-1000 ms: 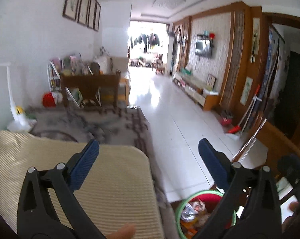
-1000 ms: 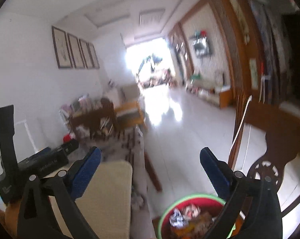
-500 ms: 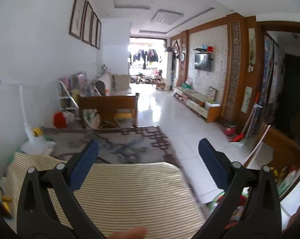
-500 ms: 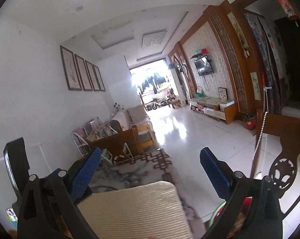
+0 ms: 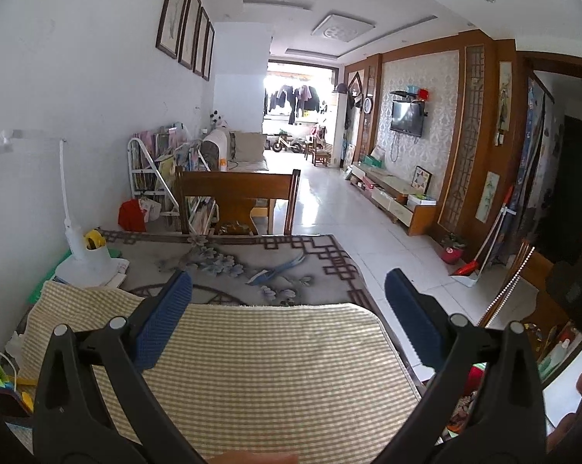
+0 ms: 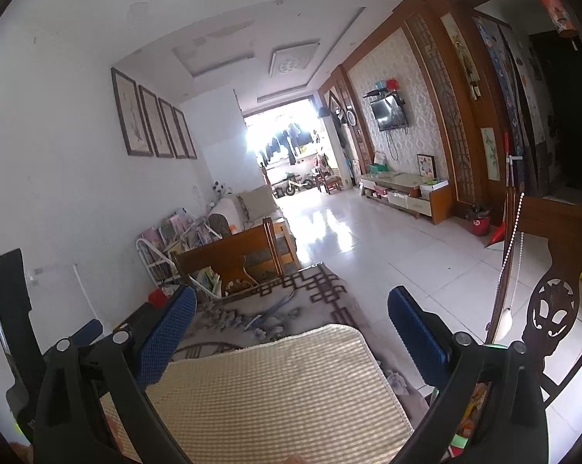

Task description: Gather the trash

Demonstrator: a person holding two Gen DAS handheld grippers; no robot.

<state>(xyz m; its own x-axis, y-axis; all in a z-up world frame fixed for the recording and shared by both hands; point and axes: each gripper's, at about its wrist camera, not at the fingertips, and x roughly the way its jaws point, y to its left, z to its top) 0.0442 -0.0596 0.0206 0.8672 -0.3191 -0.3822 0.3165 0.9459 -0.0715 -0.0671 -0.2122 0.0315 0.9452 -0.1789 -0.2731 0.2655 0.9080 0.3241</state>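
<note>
I have both claws up over the near end of the table (image 5: 321, 266), and neither is holding anything. My left claw (image 5: 287, 309) is released, its blue pads (image 5: 163, 317) spread wide above the checked yellow mat (image 5: 260, 371) that covers the near part of the tabletop. My right claw (image 6: 291, 332) is likewise released, jaws wide apart over the same mat (image 6: 267, 390), seen from further right.

The trash bin (image 5: 472, 382) sits on the floor just off the table's near right corner. In the left view only a sliver of it shows between the mat edge and the right jaw: a red inside with some crumpled, colourful wrappers (image 5: 461, 413) in it. In the right view the bin (image 6: 470, 410) is mostly hidden behind the right jaw, with a green rim edge and bits of bright packaging visible; I cannot tell how full it is.

Beyond the mat lies a grey patterned tablecloth (image 5: 252, 270). At the far left of the table stands a white desk lamp (image 5: 82, 255), its base holding a yellow roll of tape (image 5: 93, 239). A carved wooden chair (image 6: 553, 309) stands to the right of the bin, with a beaded cord (image 6: 513, 255) hanging beside it. A red dustpan (image 5: 465, 270) rests on the white tiled floor by the right wall.
</note>
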